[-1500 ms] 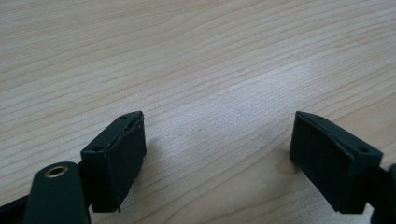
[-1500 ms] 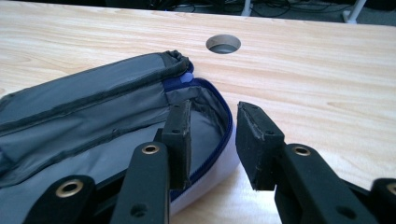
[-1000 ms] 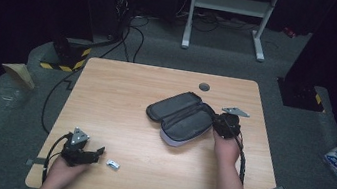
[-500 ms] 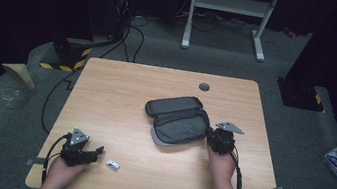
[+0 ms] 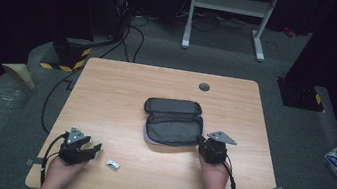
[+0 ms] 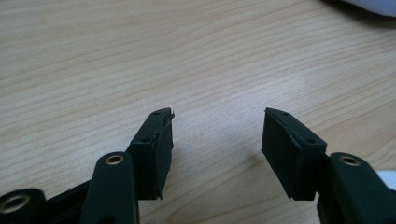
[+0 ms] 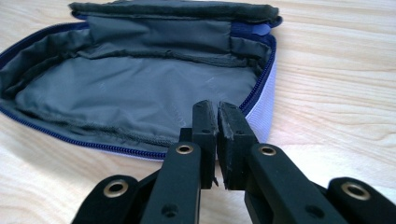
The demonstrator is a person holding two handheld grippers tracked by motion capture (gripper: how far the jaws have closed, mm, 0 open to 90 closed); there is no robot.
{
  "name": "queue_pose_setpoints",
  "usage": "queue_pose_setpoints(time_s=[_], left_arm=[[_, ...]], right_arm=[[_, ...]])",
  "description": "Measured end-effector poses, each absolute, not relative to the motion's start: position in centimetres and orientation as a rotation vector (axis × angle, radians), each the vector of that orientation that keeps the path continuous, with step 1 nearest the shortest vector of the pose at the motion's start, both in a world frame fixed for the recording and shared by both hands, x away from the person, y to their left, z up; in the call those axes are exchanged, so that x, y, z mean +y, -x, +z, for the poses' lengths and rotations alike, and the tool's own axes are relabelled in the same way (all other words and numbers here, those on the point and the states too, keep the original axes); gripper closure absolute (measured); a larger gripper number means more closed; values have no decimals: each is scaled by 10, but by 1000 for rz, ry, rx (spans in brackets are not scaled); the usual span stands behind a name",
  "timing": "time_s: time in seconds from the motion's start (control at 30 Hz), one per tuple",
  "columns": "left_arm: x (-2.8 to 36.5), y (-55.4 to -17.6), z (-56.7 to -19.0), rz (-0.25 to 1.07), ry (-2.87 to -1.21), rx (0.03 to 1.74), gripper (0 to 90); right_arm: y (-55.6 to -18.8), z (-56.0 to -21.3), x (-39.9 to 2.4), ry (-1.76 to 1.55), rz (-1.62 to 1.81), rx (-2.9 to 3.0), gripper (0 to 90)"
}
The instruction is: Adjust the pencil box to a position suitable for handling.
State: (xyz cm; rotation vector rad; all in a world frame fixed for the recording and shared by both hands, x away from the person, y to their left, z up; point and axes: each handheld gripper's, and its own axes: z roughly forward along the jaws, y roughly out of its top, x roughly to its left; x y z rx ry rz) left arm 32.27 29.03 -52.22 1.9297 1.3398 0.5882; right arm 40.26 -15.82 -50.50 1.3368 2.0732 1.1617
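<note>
At the near edge of the pale wooden table [image 5: 122, 87], my left gripper [image 6: 216, 135] rests with jaws spread wide and empty, a small white-and-dark object [image 5: 113, 164] just beside it. My right gripper [image 7: 217, 122], jaws pressed together on nothing I can see, sits at the near right corner of the soft grey fabric zip pouch with blue zipper [image 7: 140, 88], lying unzipped mid-table. It looks light, limp and empty; I judge the stiffer zippered rim the surest hold.

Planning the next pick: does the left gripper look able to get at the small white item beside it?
Probably yes: the left gripper is open, and the white item lies close by on bare table.
</note>
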Motion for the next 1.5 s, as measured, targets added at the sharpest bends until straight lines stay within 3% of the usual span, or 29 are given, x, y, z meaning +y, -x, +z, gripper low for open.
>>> queue_pose_setpoints(time_s=[0.37,0.73,0.9,1.17,1.37,1.5], left_arm=[[271,-326,-502,583,-1826,1281,435],[212,-352,-486,484,-1783,1190,433],[183,-369,-493,395,-1790,1190,499],[159,-375,-506,424,-1953,1200,673],[147,-369,-508,501,-2025,1140,749],[147,-370,-509,497,-2024,1140,753]], right_arm=[[-385,-509,-148,-1310,1191,2096,851],[-369,-513,-142,-1257,1199,2110,853],[-368,-514,-142,-1232,1188,2116,856],[-365,-518,-141,-1229,1181,2126,861],[-364,-519,-139,-1239,1142,2144,865],[-365,-520,-138,-1240,1129,2152,867]])
